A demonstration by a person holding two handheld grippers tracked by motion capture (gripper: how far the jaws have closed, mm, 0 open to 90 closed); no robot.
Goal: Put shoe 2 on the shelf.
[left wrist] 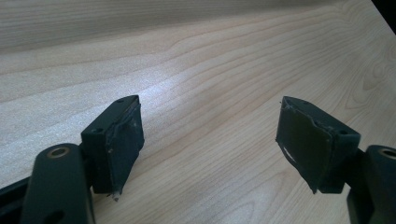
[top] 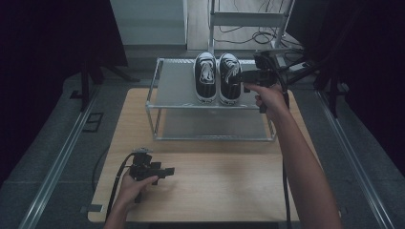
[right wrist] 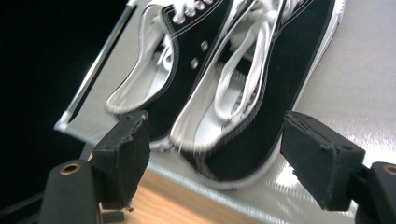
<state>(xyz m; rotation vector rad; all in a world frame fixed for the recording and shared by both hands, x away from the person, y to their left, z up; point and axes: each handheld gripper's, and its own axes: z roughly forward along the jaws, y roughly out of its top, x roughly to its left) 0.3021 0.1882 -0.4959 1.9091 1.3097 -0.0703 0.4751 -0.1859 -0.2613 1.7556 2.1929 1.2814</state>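
Note:
A pair of black sneakers with white laces and soles, left shoe (top: 205, 76) and right shoe (top: 229, 78), stands side by side on the top shelf of a small metal rack (top: 174, 83). My right gripper (top: 241, 76) is level beside the right shoe, coming in from the rack's right. In the right gripper view its jaws (right wrist: 215, 135) stand open. The nearer shoe (right wrist: 266, 88) lies just beyond them, the other shoe (right wrist: 159, 88) behind it, and neither pad presses on a shoe. My left gripper (top: 167, 171) rests low over the wooden table (left wrist: 210, 56), open (left wrist: 210, 140) and empty.
The rack (right wrist: 355, 84) stands at the table's far half, with a lower shelf (top: 210, 125) under the shoes. Bare wood (top: 219, 186) lies between the rack and the near edge. A metal stand (top: 248, 19) and cables sit on the floor behind.

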